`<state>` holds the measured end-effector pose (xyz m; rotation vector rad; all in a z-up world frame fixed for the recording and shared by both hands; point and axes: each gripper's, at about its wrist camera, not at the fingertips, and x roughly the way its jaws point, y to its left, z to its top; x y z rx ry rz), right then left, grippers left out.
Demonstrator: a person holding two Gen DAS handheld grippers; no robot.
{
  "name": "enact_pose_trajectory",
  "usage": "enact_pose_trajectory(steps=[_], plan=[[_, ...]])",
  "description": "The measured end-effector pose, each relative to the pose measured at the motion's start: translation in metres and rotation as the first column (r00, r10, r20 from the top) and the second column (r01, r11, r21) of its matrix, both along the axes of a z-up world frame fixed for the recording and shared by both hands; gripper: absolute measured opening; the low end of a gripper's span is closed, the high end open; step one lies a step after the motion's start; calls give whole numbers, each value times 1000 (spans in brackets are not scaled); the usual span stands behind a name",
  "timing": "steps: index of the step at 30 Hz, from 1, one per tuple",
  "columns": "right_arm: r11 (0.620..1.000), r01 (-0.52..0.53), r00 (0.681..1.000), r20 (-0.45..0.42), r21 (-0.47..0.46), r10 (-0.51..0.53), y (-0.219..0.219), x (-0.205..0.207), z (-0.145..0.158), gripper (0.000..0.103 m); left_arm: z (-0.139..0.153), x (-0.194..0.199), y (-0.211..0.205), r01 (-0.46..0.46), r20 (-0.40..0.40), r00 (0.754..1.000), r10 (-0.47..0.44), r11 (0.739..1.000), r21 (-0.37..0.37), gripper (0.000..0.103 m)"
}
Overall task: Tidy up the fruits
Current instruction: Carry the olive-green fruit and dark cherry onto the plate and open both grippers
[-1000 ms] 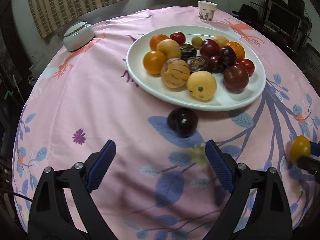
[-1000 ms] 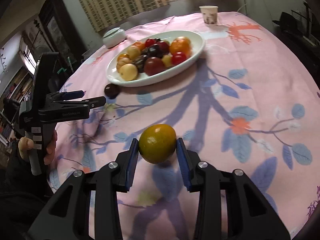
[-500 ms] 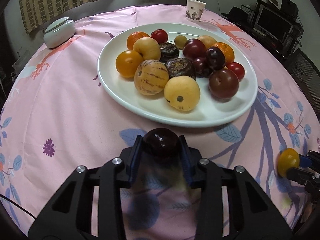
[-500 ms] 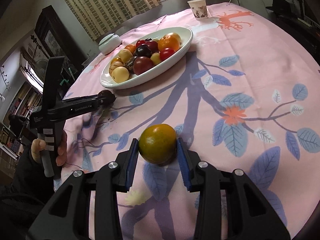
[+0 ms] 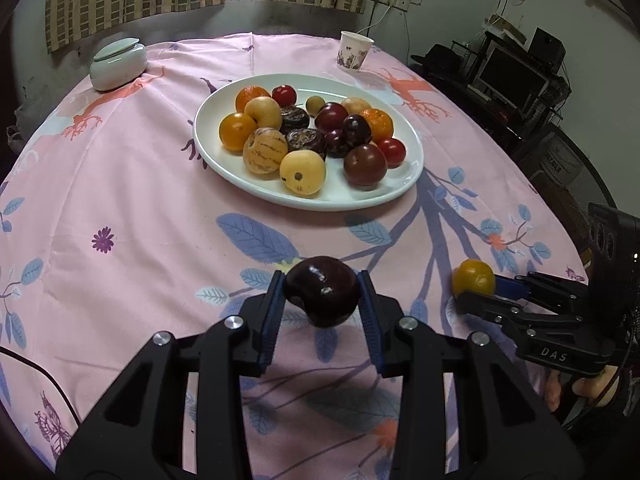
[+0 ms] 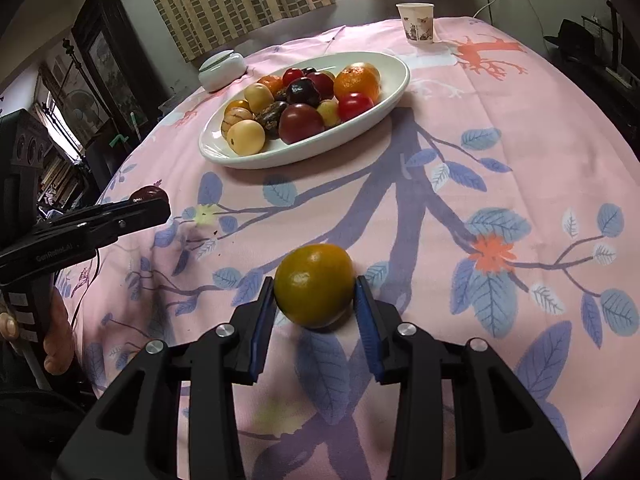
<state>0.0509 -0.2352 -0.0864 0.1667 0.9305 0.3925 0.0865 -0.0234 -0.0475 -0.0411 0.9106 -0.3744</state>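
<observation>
My left gripper (image 5: 321, 300) is shut on a dark purple plum (image 5: 321, 296) and holds it above the pink tablecloth, in front of the white plate (image 5: 412, 184) of several fruits. My right gripper (image 6: 315, 294) is shut on a yellow-green orange (image 6: 315, 285) just above the cloth. The right gripper and its orange (image 5: 473, 279) also show at the right of the left wrist view. The left gripper with the plum (image 6: 147, 193) shows at the left of the right wrist view. The plate (image 6: 394, 88) lies beyond both.
A pale green lidded jar (image 5: 118, 63) stands at the far left of the round table. A paper cup (image 5: 355, 51) stands behind the plate. Monitors and shelves (image 5: 516, 76) stand off the table's right side. A cabinet (image 6: 104, 52) stands off its left.
My left gripper closed on the plum beside the plate, then lifted it up and back from the plate. My right gripper has kept the orange and barely moved.
</observation>
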Motion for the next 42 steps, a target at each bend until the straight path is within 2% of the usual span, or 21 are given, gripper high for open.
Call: enact_pose_trajectory(steps=[6, 10, 14, 17, 20, 26, 34, 35, 36, 37, 38, 39, 41, 42], plan=[[1000, -14, 1000, 26, -6, 14, 7, 1, 13, 39, 6, 2, 7, -19, 10, 1000, 19, 1000, -14, 37], [999, -43, 998, 48, -12, 43, 14, 15, 27, 39, 16, 19, 6, -25, 20, 999, 25, 1000, -10, 37], [998, -65, 994, 86, -16, 66, 22, 45, 46, 39, 33, 66, -3, -58, 32, 998, 57, 998, 24, 37], [998, -64, 994, 88, -16, 65, 28, 84, 56, 39, 40, 114, -16, -81, 14, 997, 80, 996, 49, 37], [997, -42, 994, 103, -58, 48, 34, 127, 64, 39, 42, 160, -29, -103, -3, 995, 103, 993, 52, 37], [999, 3, 998, 65, -47, 0, 29, 189, 52, 39, 25, 207, -46, -126, -42, 991, 129, 990, 63, 37], [999, -13, 998, 57, -33, 14, 28, 199, 42, 40, 17, 216, -56, -107, -49, 993, 111, 992, 66, 37], [999, -13, 998, 59, -34, 15, 28, 199, 42, 44, 16, 217, -56, -110, -49, 992, 114, 991, 73, 37], [999, -11, 998, 61, -34, 13, 28, 199, 42, 64, 16, 218, -56, -115, -49, 992, 119, 990, 77, 38], [999, 0, 998, 70, -41, 2, 28, 198, 43, 76, 16, 218, -55, -123, -49, 991, 127, 989, 77, 38], [999, 11, 996, 86, -47, -7, 28, 197, 44, 78, 16, 219, -53, -132, -50, 989, 136, 988, 76, 44], [999, 11, 995, 97, -53, -6, 28, 196, 45, 79, 18, 219, -50, -141, -48, 988, 145, 988, 67, 55], [998, 10, 993, 114, -63, -3, 27, 191, 49, 82, 26, 215, -42, -162, -32, 986, 164, 986, 44, 65], [998, 15, 991, 130, -67, -7, 26, 187, 51, 87, 31, 211, -38, -170, -20, 985, 171, 985, 39, 70]])
